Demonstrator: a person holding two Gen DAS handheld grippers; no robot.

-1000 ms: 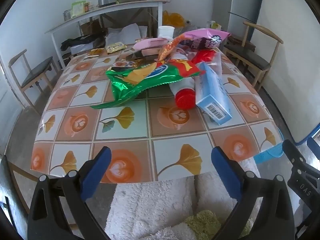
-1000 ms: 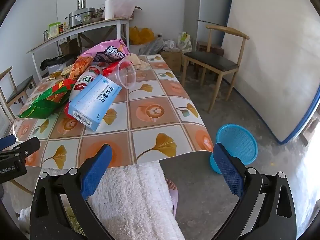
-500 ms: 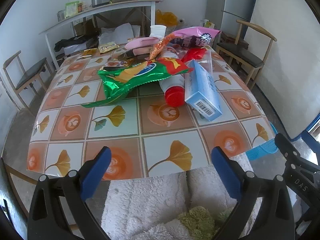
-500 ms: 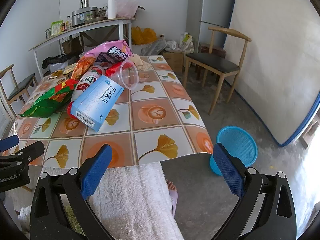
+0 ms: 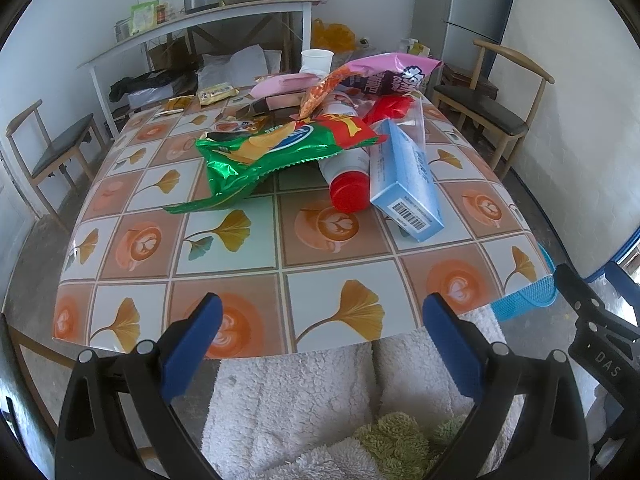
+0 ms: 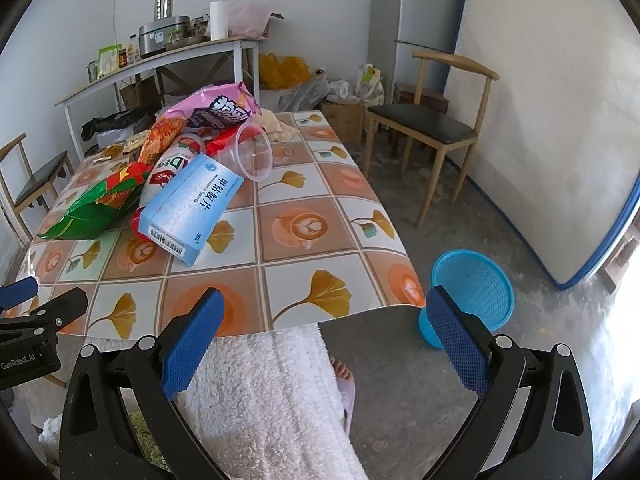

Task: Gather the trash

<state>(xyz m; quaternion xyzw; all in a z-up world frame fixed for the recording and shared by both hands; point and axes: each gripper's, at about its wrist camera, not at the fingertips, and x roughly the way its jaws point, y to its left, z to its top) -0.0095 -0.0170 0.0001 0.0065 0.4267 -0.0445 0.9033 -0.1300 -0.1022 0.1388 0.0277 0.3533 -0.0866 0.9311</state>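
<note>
Both the left gripper (image 5: 320,320) and right gripper (image 6: 322,316) hang spread and empty, and the blue box (image 6: 192,210) lies at eleven o'clock of the right one, its long axis slanting away toward one o'clock, nearer that hand.

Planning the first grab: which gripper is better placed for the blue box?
Right, probably. The blue box lies on the table's right side, nearest the right gripper, and the blue basket is on the floor there too. Left gripper is open too, but faces the green bag.

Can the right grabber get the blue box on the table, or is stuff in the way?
Probably yes. The right gripper is open, held back at the table's near edge. Only bare tablecloth lies between it and the blue box, whose barcode end points this way. The box leans on the red-capped bottle, which may roll.
</note>
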